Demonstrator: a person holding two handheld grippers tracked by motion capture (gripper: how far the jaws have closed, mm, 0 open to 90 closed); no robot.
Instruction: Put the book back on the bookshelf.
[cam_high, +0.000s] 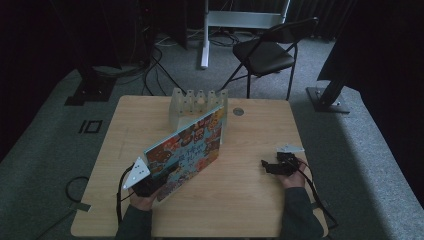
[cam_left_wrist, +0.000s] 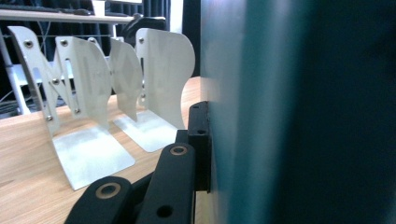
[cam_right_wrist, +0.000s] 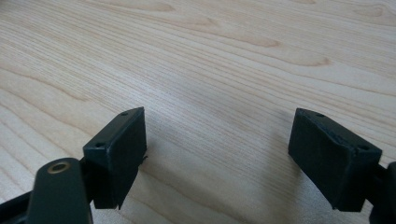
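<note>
A book (cam_high: 192, 145) with a busy, colourful cover is held tilted over the left half of the wooden table (cam_high: 250, 200). Its far end points at a white rack of upright dividers (cam_high: 197, 102). My left gripper (cam_high: 156, 182) is shut on the book's near corner. In the left gripper view one black finger (cam_left_wrist: 198, 140) presses against the book's teal side (cam_left_wrist: 299, 112), and the dividers (cam_left_wrist: 154, 79) stand just ahead; the other finger is hidden behind the book. My right gripper (cam_high: 267, 166) rests low at the table's right side, open, with bare wood between its jaws (cam_right_wrist: 217, 149).
A small round grommet (cam_high: 238, 111) sits in the tabletop right of the rack. Beyond the table stand a black folding chair (cam_high: 265, 52) and a white desk leg (cam_high: 204, 40) on grey carpet, with cables at the left.
</note>
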